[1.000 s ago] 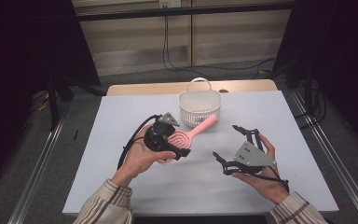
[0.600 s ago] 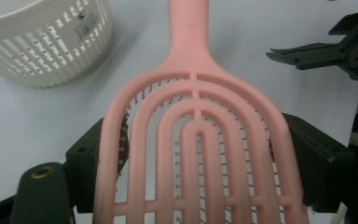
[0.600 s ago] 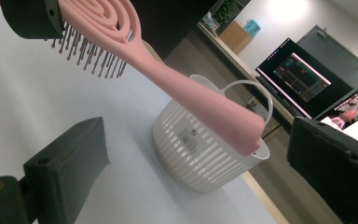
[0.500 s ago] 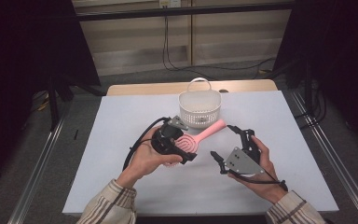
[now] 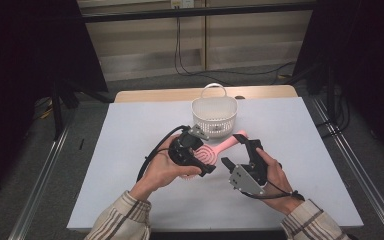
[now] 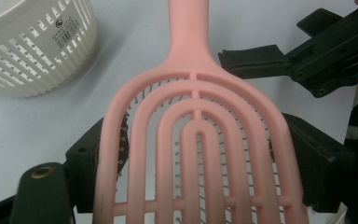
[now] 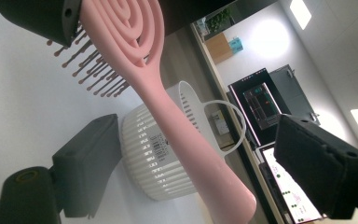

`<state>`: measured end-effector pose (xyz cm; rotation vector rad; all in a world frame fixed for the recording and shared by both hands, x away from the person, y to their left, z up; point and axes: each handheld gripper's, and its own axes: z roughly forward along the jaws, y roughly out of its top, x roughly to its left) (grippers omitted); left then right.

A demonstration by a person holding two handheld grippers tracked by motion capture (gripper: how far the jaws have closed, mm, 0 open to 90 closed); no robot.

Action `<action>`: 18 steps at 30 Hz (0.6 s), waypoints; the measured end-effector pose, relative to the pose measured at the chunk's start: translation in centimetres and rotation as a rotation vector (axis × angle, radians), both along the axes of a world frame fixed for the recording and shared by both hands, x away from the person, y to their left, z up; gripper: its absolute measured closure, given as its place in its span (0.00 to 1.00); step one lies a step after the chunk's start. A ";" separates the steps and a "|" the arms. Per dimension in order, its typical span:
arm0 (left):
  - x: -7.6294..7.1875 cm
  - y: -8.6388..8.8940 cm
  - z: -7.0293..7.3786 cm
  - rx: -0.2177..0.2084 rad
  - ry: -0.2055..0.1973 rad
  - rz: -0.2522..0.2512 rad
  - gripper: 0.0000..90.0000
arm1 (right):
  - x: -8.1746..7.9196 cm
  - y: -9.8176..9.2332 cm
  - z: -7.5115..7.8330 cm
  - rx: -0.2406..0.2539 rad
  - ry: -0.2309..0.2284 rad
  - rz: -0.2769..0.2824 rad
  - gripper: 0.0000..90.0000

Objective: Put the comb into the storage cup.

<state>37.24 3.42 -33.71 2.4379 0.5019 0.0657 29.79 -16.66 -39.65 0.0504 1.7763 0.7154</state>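
high view: a person in striped sleeves works over a white bench (image 5: 130, 150), a hand-held tool in each hand. the left tool (image 5: 198, 159) has its jaws clamped on the slotted head of a pink hairbrush (image 5: 219, 148), which it holds just above the bench with the handle pointing away toward a white slotted basket (image 5: 214, 116). the basket stands upright with its loop handle up, near the far edge of the bench, and the brush's handle end lies just in front of its right side. the right tool (image 5: 239, 149) is held just to the right of the brush, jaws angled toward the handle. in the left gripper view, a black jaw sits against each side of the brush head, bristles facing down, and the other tool's jaw reaches in beside the neck of the handle. in the right gripper view, the pink handle runs between that tool's two jaws with clear space on both sides; the jaws have just been closing in but the pads do not press on it. the basket stands behind the handle.
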 end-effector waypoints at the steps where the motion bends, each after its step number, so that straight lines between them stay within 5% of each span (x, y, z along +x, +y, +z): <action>1: 0.0 0.0 0.0 -0.009 -0.001 0.006 0.23 | 0.0 0.1 -0.1 -0.008 0.002 -0.005 0.19; 11: -0.1 -0.4 -0.1 0.007 0.003 -0.005 0.23 | 0.3 0.9 -0.7 -0.122 -0.065 -0.027 0.30; 18: -0.1 -0.9 0.2 0.012 -0.002 -0.008 0.23 | 0.3 1.3 -1.1 -0.160 -0.097 -0.041 0.40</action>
